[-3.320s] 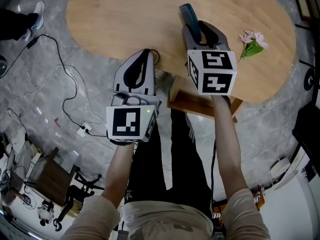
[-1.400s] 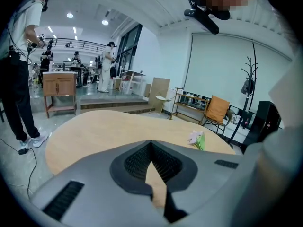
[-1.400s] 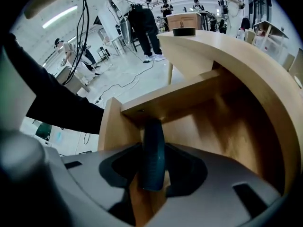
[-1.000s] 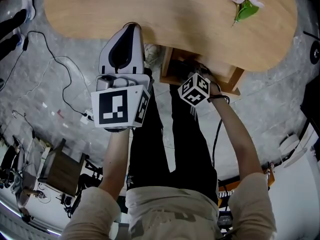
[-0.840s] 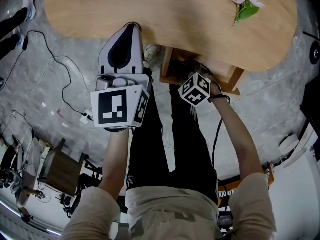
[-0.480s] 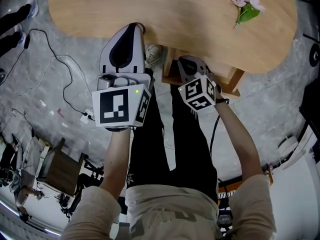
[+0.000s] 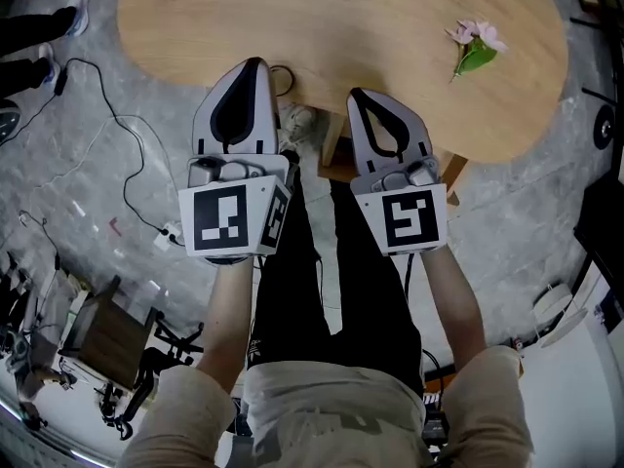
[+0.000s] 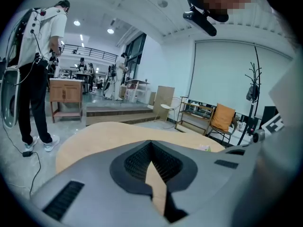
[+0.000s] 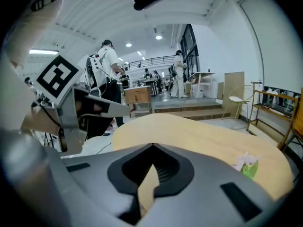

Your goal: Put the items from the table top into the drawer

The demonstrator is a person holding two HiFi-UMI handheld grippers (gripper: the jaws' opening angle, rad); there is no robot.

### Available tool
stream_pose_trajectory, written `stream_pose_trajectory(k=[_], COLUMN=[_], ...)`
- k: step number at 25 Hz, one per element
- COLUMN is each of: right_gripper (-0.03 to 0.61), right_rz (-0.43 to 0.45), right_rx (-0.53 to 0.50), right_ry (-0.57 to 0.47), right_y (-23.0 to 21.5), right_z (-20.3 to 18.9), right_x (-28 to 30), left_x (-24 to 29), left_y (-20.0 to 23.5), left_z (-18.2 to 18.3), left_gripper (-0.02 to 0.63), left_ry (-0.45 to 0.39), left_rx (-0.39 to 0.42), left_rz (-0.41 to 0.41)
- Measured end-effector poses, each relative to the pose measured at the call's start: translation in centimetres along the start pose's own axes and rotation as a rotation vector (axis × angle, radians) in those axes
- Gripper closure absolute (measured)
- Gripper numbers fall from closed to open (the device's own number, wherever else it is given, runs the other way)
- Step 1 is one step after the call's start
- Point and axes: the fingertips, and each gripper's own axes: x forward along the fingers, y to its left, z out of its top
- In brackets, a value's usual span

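A pink flower with green leaves (image 7: 473,49) lies on the right part of the oval wooden table (image 7: 322,27); it also shows in the right gripper view (image 9: 247,163) and faintly in the left gripper view (image 8: 204,147). The wooden drawer (image 7: 331,154) sticks out under the table's near edge, mostly hidden behind my grippers. My left gripper (image 7: 255,64) (image 8: 151,143) and right gripper (image 7: 358,94) (image 9: 152,145) hover side by side over the near table edge. Both are shut with nothing between the jaws.
Cables (image 7: 117,115) and a power strip (image 7: 168,234) lie on the grey floor at the left. A shoe (image 7: 297,120) sits under the table edge. A person (image 8: 38,56) stands beyond the table's far end. A dark chair (image 7: 107,339) stands at the lower left.
My right gripper has come up from the drawer below the table edge, its jaws shut, and now sits level beside the left gripper. The left gripper rose a little.
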Motion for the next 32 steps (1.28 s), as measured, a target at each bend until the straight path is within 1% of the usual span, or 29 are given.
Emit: stream_pose_trajectory(k=[2, 4, 8, 9, 10, 11, 14, 16, 19, 21, 28, 29, 32], right_gripper=[0.572, 0.572, 0.563, 0.51, 0.435, 0.425, 0.425, 0.426, 0.438, 0.454, 0.46, 0.518, 0.525], right_rz=[0.011, 0.043, 0.141, 0.163, 0.179, 0.187, 0.184, 0.171, 0.141, 0.124, 0.129, 0.134, 0.146], right_rx=[-0.019, -0.032, 0.051, 0.064, 0.071, 0.071, 0.046, -0.003, -0.092, -0.12, -0.148, -0.154, -0.119], right_ry=[-0.005, 0.034, 0.233, 0.28, 0.319, 0.351, 0.437, 0.484, 0.511, 0.507, 0.508, 0.51, 0.506], right_y=[0.2, 0.9, 3.4, 4.1, 4.7, 5.3, 6.4, 6.8, 6.6, 6.4, 6.3, 6.2, 5.8], right_z=[0.7, 0.4, -3.2, -4.2, -5.0, -5.8, -7.8, -9.1, -9.9, -9.8, -10.0, -10.1, -9.8], right_x=[0.7, 1.9, 6.7, 8.0, 9.2, 10.3, 13.0, 14.2, 15.0, 14.9, 15.0, 15.0, 14.9], left_x=[-0.1, -0.3, -0.8, -0.9, -1.2, -1.4, -1.9, -2.2, -2.6, -2.6, -2.3, -2.2, -2.1], left_y=[0.3, 0.6, 1.9, 2.3, 2.7, 3.0, 4.3, 5.1, 6.1, 6.4, 6.5, 6.6, 6.5], left_z=[0.1, 0.0, -0.6, -0.8, -0.9, -1.0, -1.6, -2.2, -2.5, -2.4, -2.3, -2.3, -2.3], left_gripper=[0.606, 0.606, 0.606, 0.606, 0.606, 0.606, 0.606, 0.606, 0.606, 0.606, 0.606, 0.606, 0.606], left_ry=[-0.003, -0.004, 0.004, 0.007, 0.008, 0.009, 0.017, 0.026, 0.031, 0.03, 0.024, 0.024, 0.026], left_rx=[-0.008, -0.016, -0.029, -0.033, -0.036, -0.037, -0.036, -0.041, -0.051, -0.055, -0.061, -0.06, -0.059], left_rz=[0.008, 0.012, 0.037, 0.046, 0.054, 0.059, 0.073, 0.088, 0.108, 0.114, 0.108, 0.107, 0.105])
